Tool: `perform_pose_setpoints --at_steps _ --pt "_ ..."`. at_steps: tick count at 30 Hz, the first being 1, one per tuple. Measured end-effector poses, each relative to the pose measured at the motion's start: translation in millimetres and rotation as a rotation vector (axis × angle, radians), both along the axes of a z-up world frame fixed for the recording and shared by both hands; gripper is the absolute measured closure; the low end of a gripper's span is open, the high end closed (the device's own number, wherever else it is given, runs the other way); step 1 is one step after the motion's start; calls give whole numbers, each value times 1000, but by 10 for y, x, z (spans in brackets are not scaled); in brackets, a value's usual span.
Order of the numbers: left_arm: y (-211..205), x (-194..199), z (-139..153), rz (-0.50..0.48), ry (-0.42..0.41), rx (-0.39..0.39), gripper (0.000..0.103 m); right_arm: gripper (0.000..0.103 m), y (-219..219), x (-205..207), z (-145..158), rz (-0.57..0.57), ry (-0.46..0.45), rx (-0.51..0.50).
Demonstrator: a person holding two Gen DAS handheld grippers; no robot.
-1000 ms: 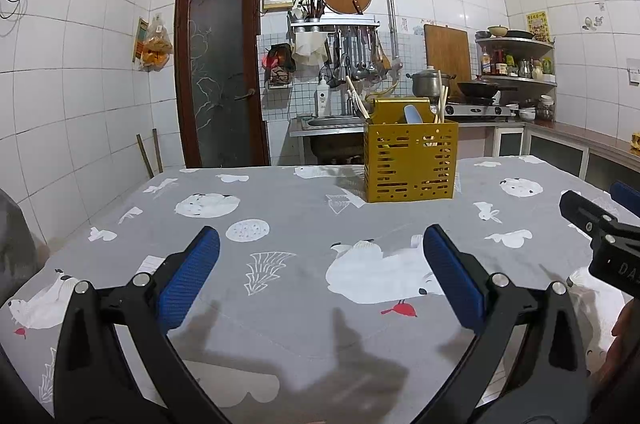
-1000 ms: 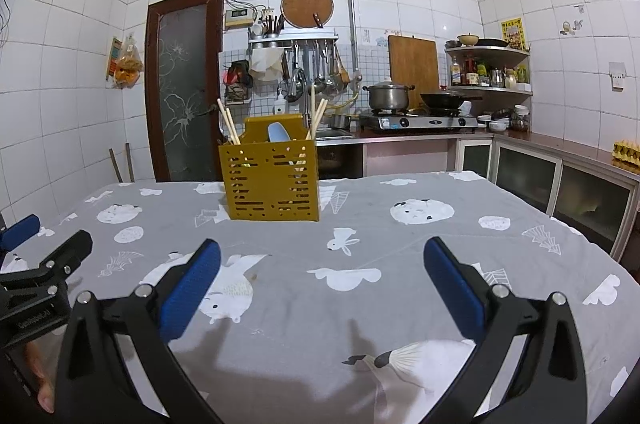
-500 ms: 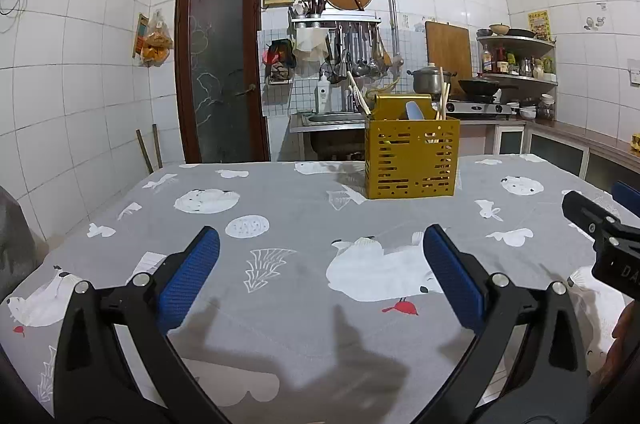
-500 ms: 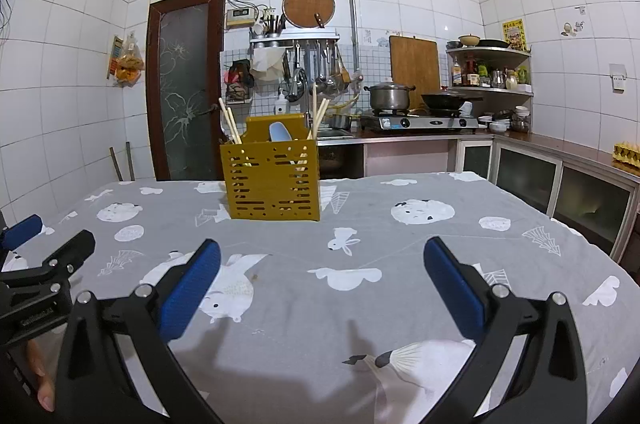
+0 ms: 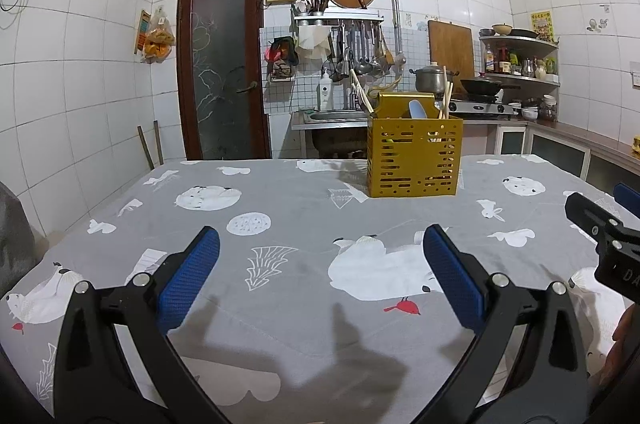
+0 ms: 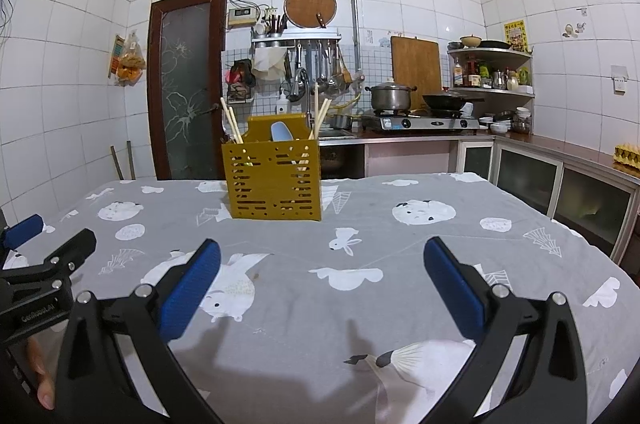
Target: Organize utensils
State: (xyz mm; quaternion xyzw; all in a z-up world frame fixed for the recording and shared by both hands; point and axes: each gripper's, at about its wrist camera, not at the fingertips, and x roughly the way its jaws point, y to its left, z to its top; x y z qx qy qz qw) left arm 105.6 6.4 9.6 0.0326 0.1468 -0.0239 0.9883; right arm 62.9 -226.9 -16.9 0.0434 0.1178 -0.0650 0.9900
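A yellow slotted utensil holder [image 5: 414, 157] [image 6: 273, 180] stands upright near the far side of the table. Wooden chopsticks [image 6: 231, 120] and a pale blue spoon [image 6: 281, 133] stick out of its top. My left gripper [image 5: 320, 248] hangs open over the near part of the table, well short of the holder, nothing between its blue pads. My right gripper [image 6: 322, 256] is open too and holds nothing. Each gripper shows at the edge of the other's view: the right one [image 5: 600, 224], the left one [image 6: 44, 252].
The table carries a grey cloth with white animal prints [image 5: 280, 216]. Behind it are a dark wooden door [image 5: 222, 64], a sink with hanging ladles [image 5: 352, 48], and a stove with a pot [image 6: 390, 96] and wok [image 6: 444, 100]. A counter with cabinets [image 6: 560, 176] runs along the right.
Both views have crept slightly so the holder sits a touch higher in frame. Both grippers stay open and empty.
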Motion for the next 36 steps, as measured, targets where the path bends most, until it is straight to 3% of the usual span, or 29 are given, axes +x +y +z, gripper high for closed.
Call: perform_pose_setpoints --at_steps 36 --pt "-6 -8 1 -1 -1 1 5 4 -13 -24 11 -3 -13 -8"
